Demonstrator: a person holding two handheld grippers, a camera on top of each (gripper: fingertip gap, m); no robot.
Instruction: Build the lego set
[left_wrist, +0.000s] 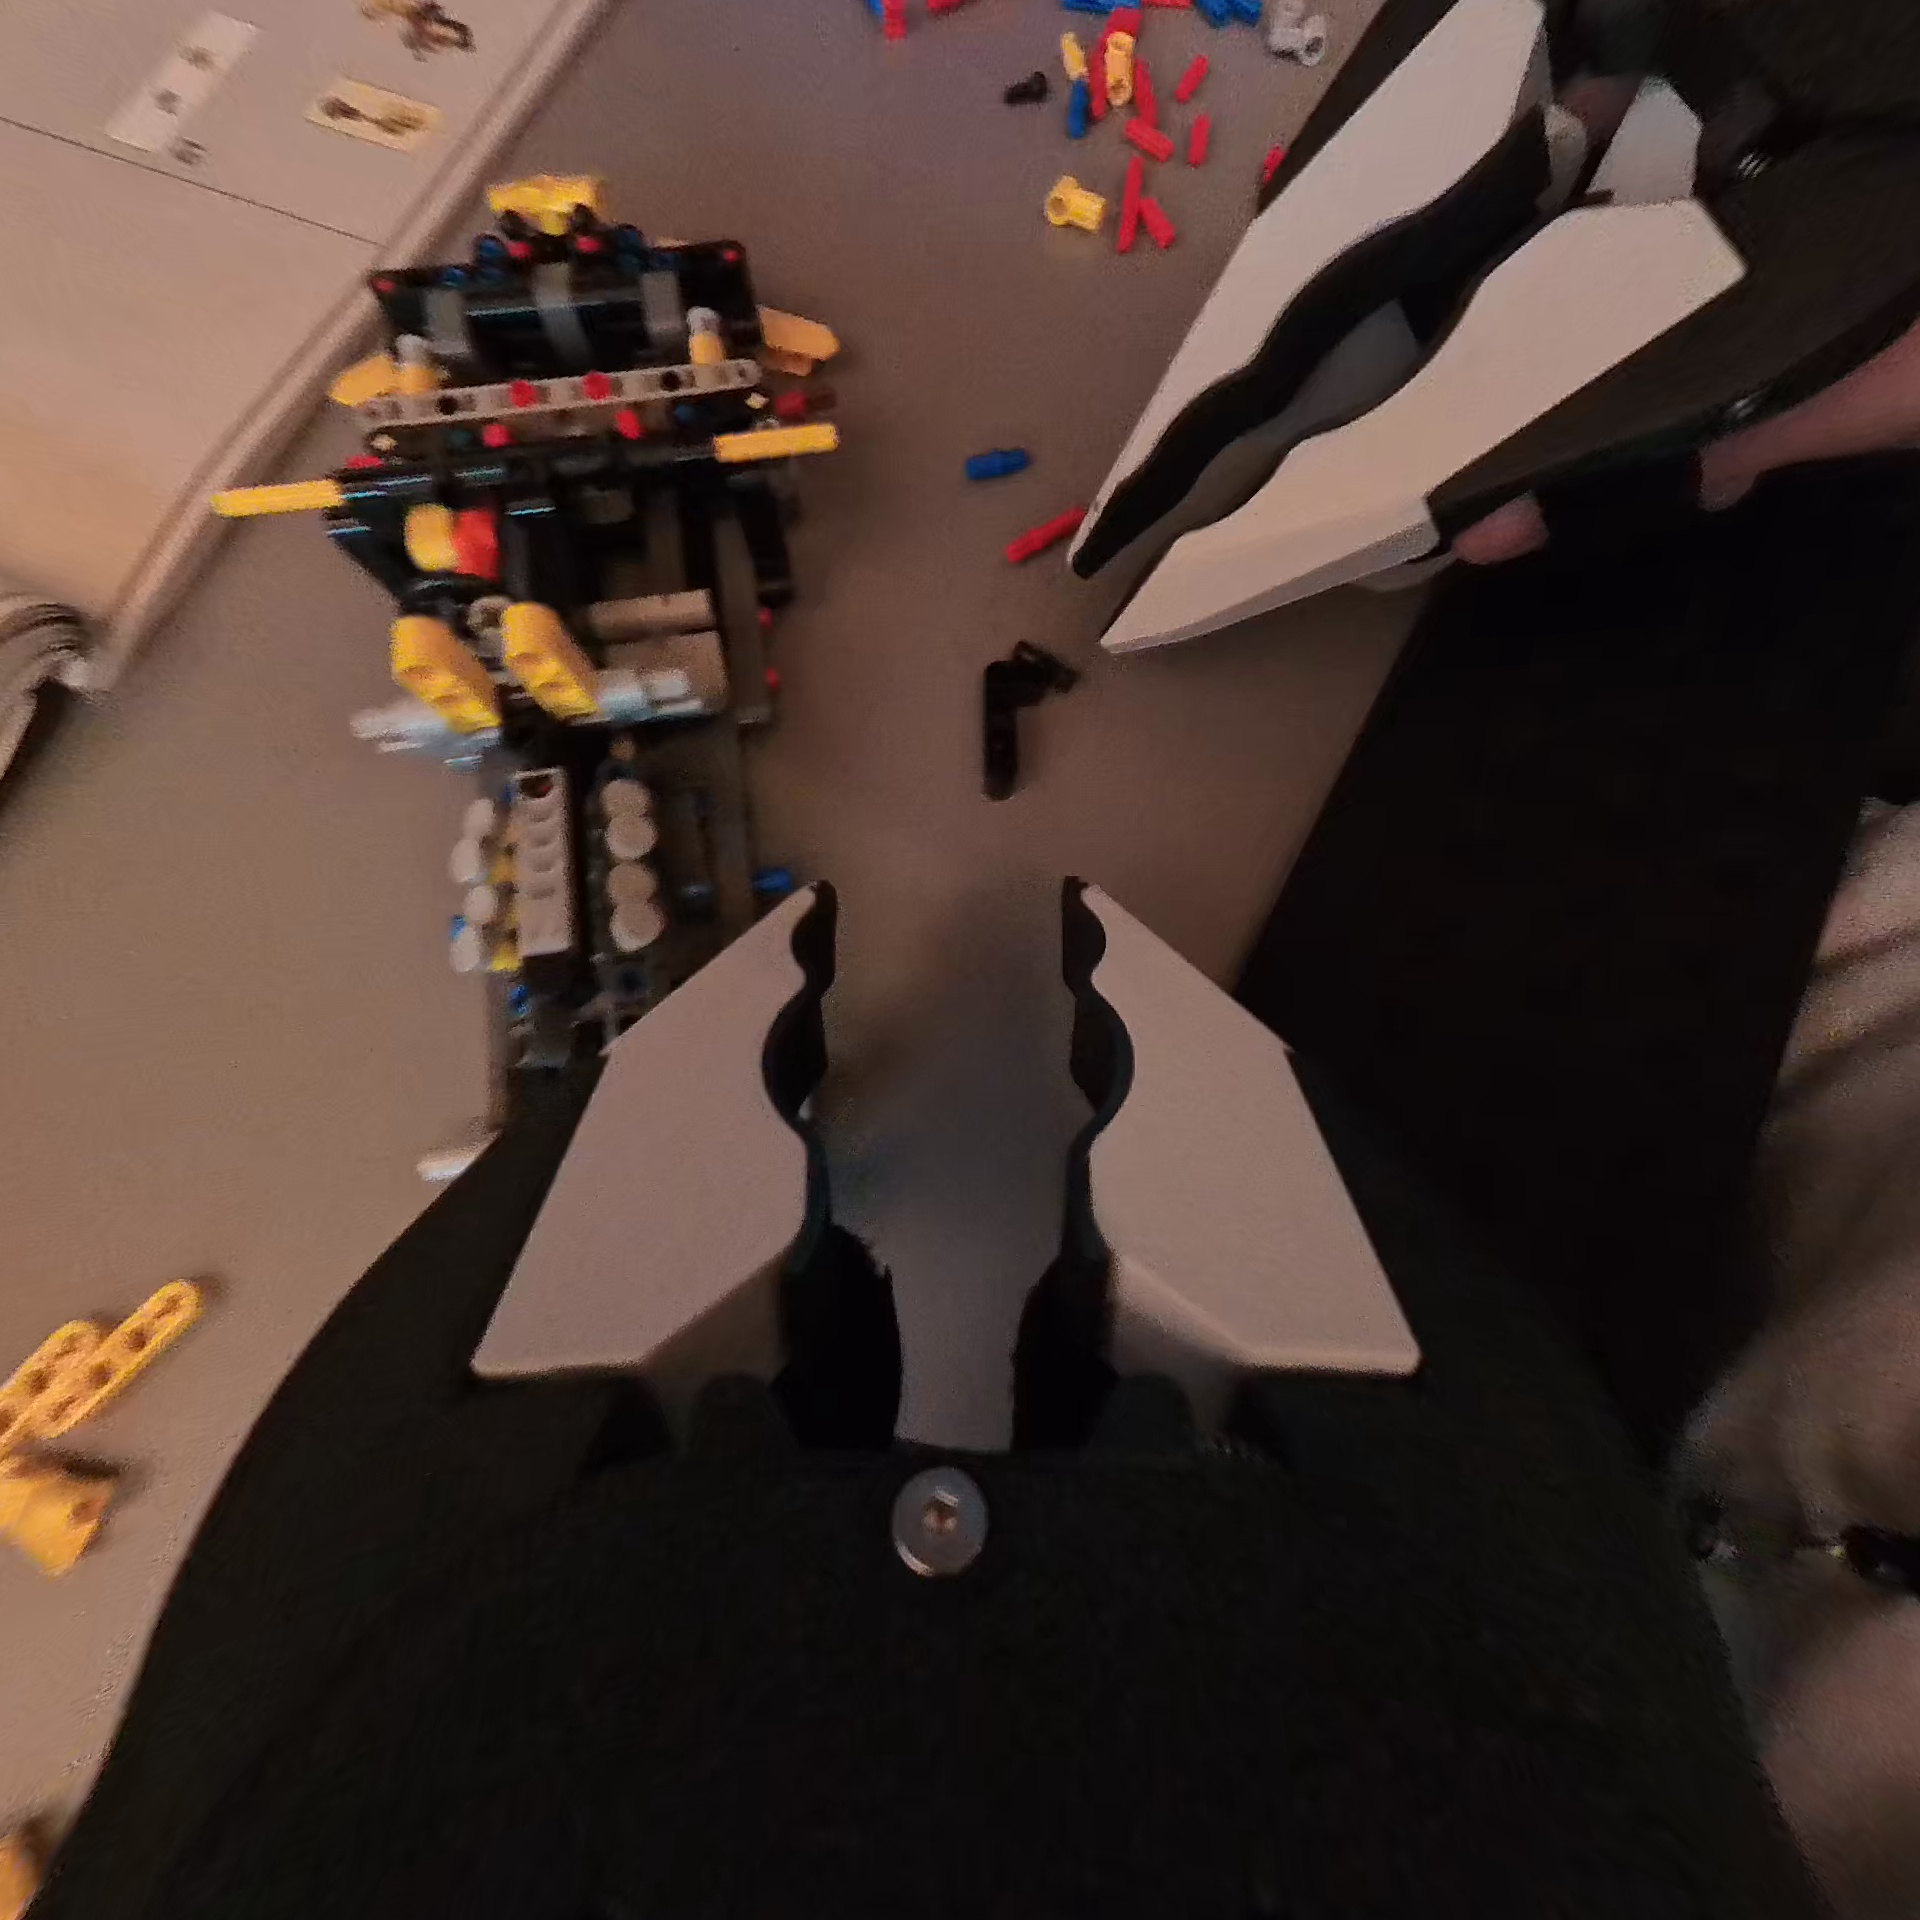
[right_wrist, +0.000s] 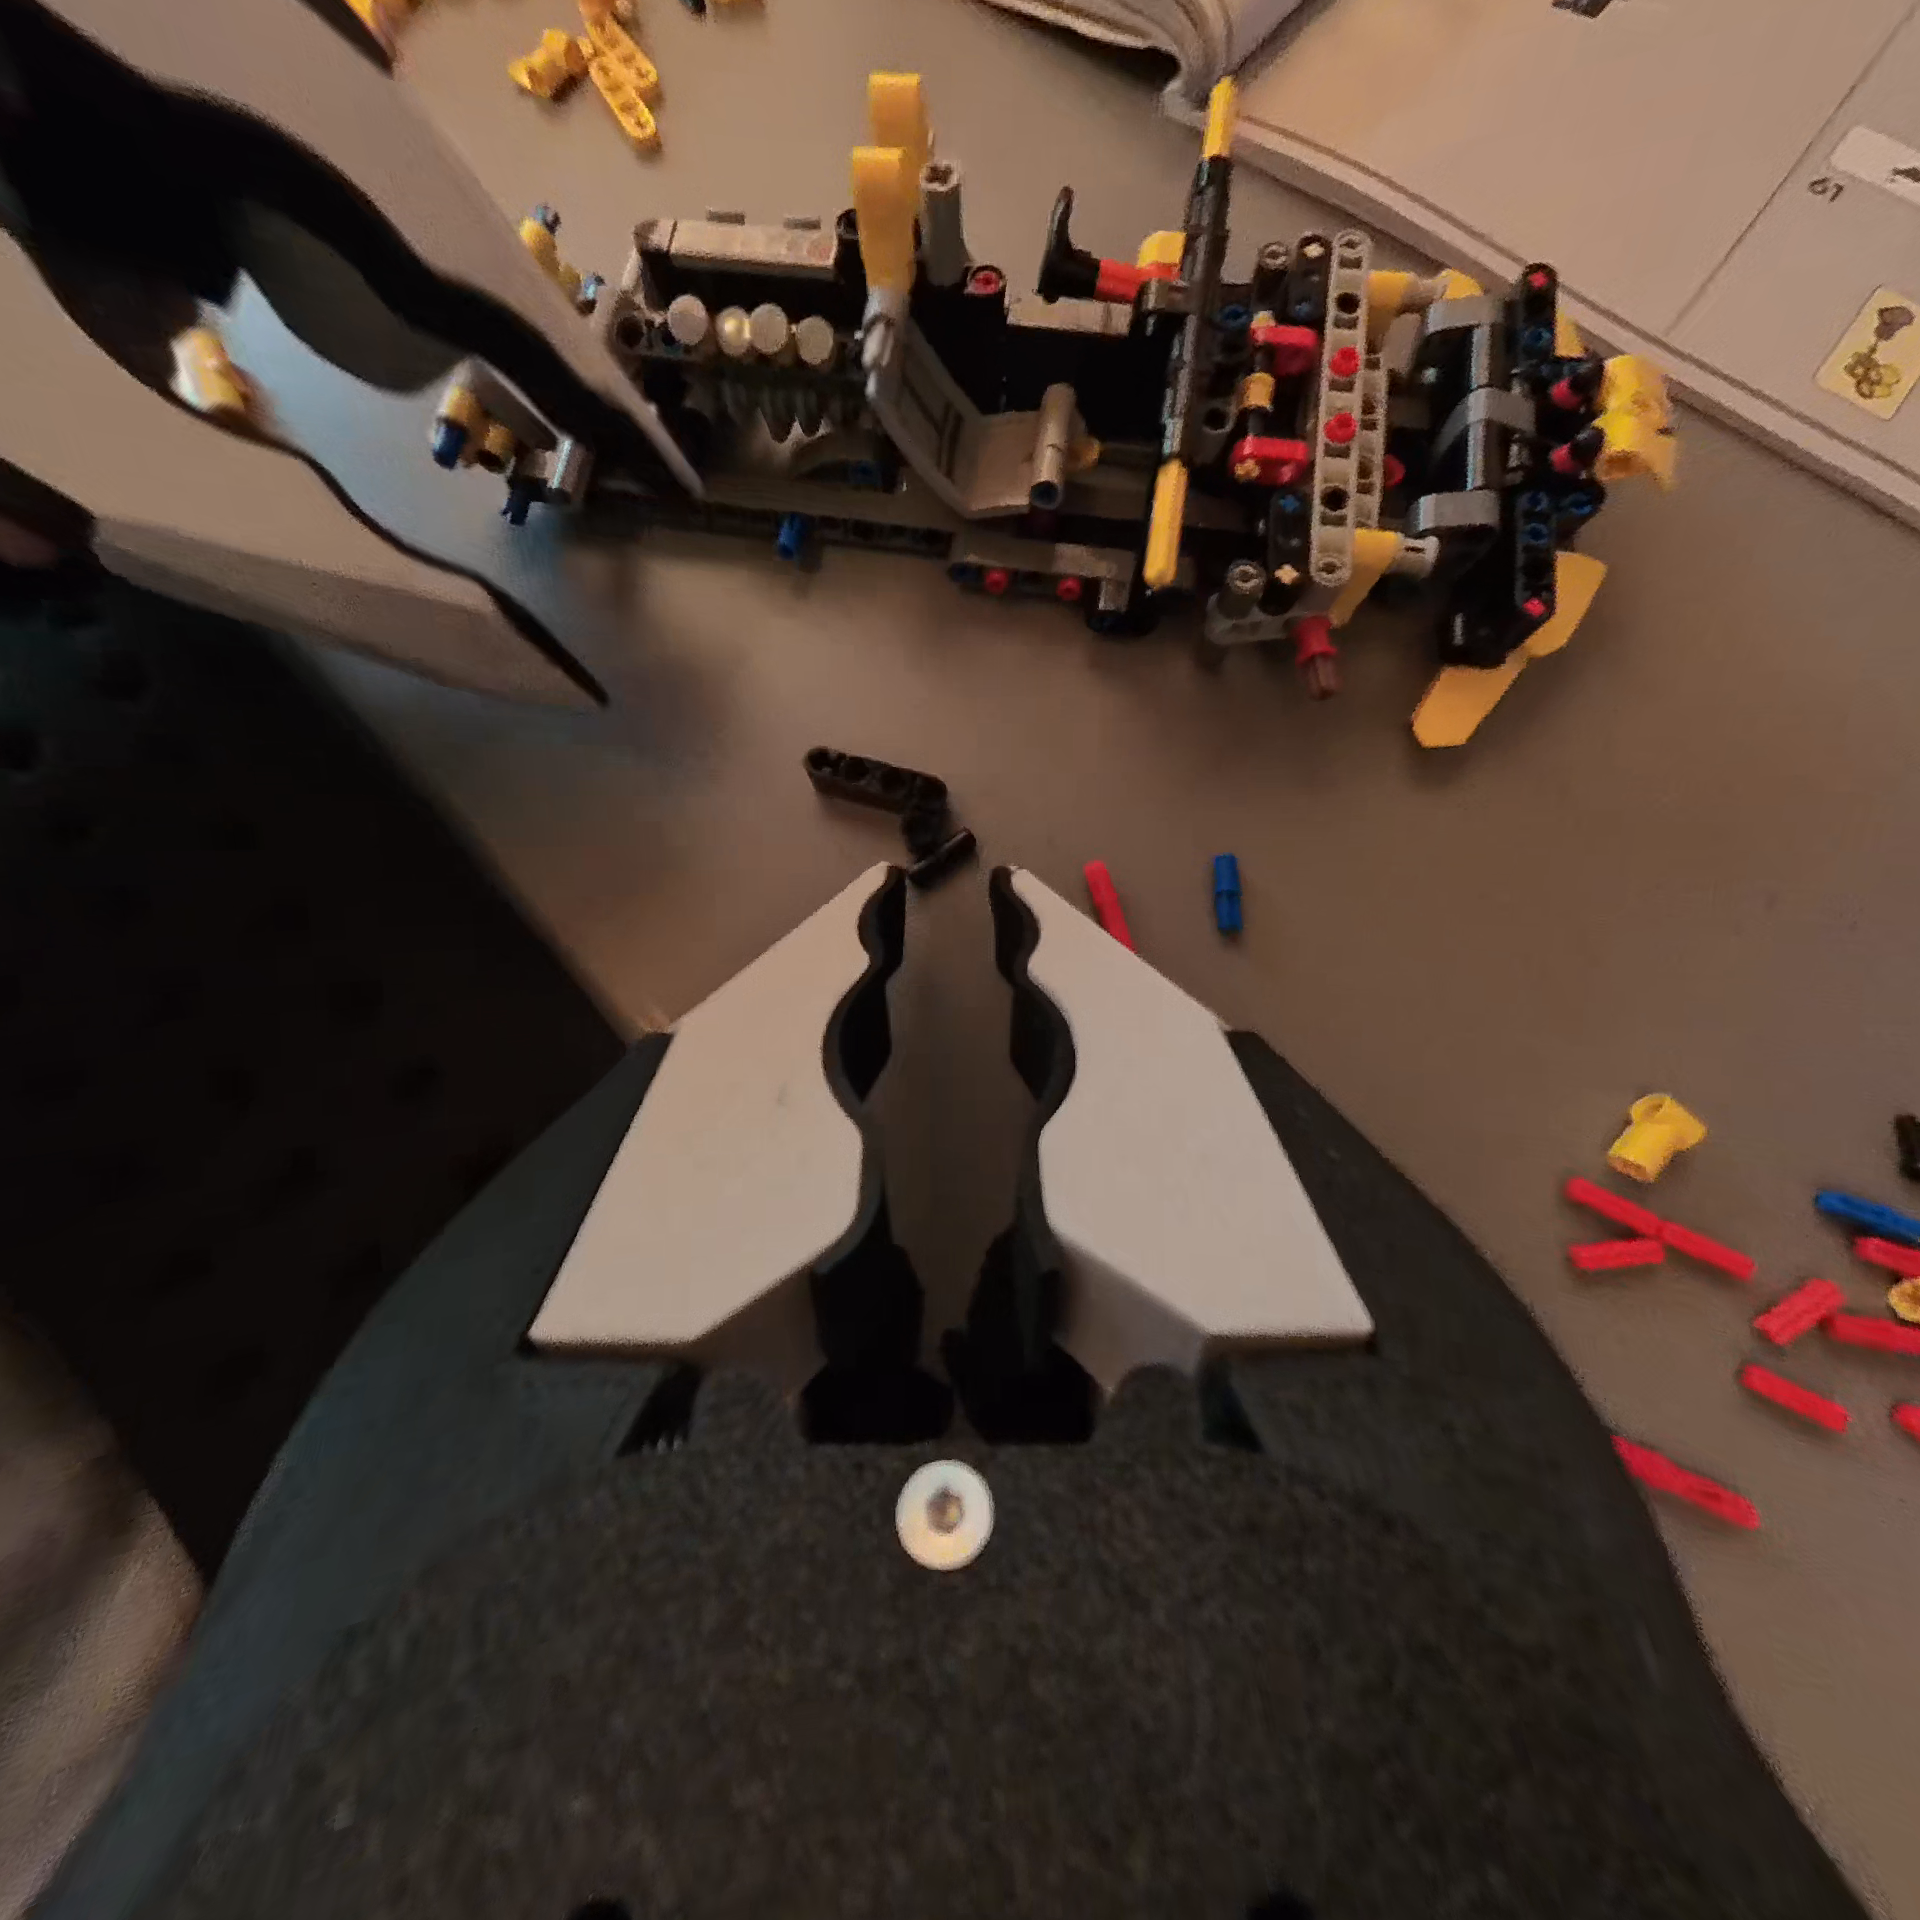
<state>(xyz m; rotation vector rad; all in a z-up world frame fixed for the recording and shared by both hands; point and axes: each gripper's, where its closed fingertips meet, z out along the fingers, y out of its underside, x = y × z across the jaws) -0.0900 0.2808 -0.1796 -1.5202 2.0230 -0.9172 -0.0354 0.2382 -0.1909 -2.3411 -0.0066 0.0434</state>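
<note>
1. Right hand-held gripper (right_wrist: 943, 883): fingers slightly apart, empty, tips just short of a black bent beam (right_wrist: 883, 795).
2. Left hand-held gripper (left_wrist: 948, 894): fingers wide apart, empty.
3. Lego model (right_wrist: 1091, 416) lies on the tabletop (right_wrist: 1351, 935) beyond both, possibly a vehicle chassis.

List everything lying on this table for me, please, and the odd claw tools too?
Lego model: one, black, grey and yellow, part-built, table middle.
Bent black beam: one, just ahead of the right claw.
Black pin: one, touching that beam's end.
Loose pins: many, red and blue, scattered right.
Yellow beams: a few, left edge.
Instruction booklet: one, open, behind the model.
Left gripper: white fingers, open, empty.
Right gripper: white fingers, open, empty.
</note>
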